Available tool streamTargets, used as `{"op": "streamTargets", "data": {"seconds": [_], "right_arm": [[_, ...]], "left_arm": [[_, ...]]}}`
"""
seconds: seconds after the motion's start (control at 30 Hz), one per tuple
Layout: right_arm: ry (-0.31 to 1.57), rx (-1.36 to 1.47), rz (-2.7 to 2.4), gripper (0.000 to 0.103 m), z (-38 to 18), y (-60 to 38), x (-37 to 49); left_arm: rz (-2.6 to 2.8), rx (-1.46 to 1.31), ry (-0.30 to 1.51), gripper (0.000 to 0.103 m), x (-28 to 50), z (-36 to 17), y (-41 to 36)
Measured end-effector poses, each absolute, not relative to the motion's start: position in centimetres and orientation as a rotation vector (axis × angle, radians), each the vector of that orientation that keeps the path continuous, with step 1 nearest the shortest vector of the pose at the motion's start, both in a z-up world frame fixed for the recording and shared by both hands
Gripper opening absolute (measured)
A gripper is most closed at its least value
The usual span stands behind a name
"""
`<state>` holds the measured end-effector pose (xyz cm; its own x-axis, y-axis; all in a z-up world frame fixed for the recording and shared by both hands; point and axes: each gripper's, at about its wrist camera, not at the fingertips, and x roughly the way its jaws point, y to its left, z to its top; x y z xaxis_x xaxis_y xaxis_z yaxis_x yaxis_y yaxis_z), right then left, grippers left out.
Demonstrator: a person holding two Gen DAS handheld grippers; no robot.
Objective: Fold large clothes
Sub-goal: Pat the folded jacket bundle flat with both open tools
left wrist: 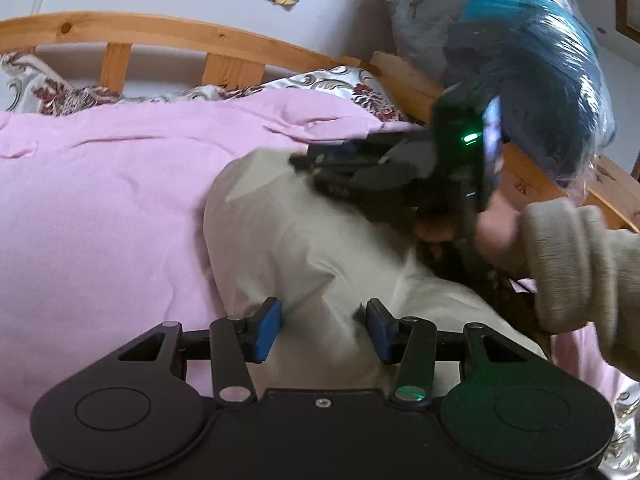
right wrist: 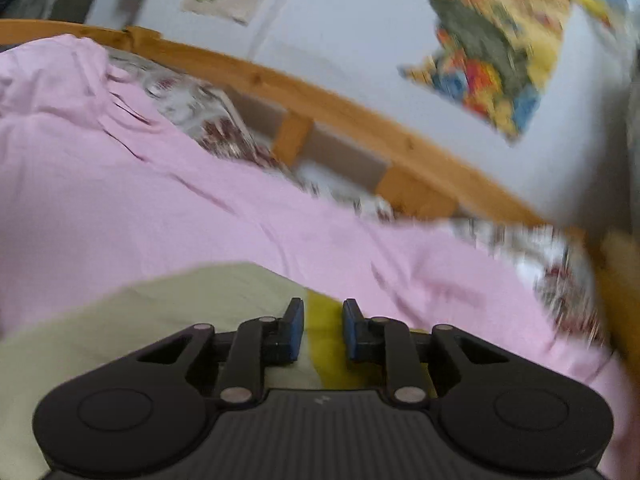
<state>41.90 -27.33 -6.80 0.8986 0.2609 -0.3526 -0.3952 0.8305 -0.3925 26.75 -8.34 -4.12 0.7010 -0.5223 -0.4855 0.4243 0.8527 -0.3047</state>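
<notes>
Two claws work over one pale beige garment (left wrist: 304, 248) that lies heaped on the pink bedspread (left wrist: 100, 200). Nearest, the left claw (left wrist: 325, 330) stands half spread, its blue pads (left wrist: 269, 332) on either side of a raised fold of that cloth without clearly pinching it, so I read it as released. Ahead of it and to its right, the right claw (left wrist: 304, 164), carried by a hand (left wrist: 492, 220) in a knitted sleeve (left wrist: 568, 272), lies blurred across the far part of the garment. In its own view the right claw (right wrist: 323, 330) is narrowly parted over a yellowish strip of cloth (right wrist: 328, 344), gripping nothing I can make out. To fold well, each claw should pinch one single layer at an edge, then draw it flat. Beyond them, by the wooden bed frame (left wrist: 168, 36), a clear plastic bag (left wrist: 520, 52) holds blue and grey bedding.
</notes>
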Motion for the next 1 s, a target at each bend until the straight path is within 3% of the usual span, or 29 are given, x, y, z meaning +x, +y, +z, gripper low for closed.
{"op": "streamTargets", "data": {"seconds": [0.2, 0.43, 0.53, 0.57, 0.6, 0.7, 1.0], "right_arm": [[0.272, -0.405, 0.355, 0.023, -9.4, -29.0, 42.6], [0.328, -0.399, 0.358, 0.024, -7.5, -29.2, 42.7], [0.364, -0.34, 0.323, 0.032, -4.2, -30.0, 40.3], [0.385, -0.337, 0.315, 0.04, -3.3, -30.4, 39.3], [0.412, -0.332, 0.31, 0.043, -2.4, -30.9, 37.8], [0.454, -0.304, 0.336, 0.044, -1.3, -32.1, 32.9], [0.366, -0.384, 0.3, 0.05, -8.2, -30.5, 23.8]], "left_arm": [[-0.552, -0.134, 0.547, 0.052, 26.9, -4.8, -9.1], [-0.565, -0.131, 0.535, 0.055, 26.9, -4.6, -8.7], [-0.572, -0.284, 0.587, 0.062, 27.1, -3.6, -6.4], [-0.575, -0.337, 0.58, 0.065, 26.8, -3.4, -5.5], [-0.566, -0.373, 0.568, 0.07, 26.4, -3.1, -4.7], [-0.525, -0.428, 0.563, 0.071, 25.5, -2.7, -3.4], [-0.475, -0.451, 0.735, 0.067, 26.0, -4.6, -4.0]]}}
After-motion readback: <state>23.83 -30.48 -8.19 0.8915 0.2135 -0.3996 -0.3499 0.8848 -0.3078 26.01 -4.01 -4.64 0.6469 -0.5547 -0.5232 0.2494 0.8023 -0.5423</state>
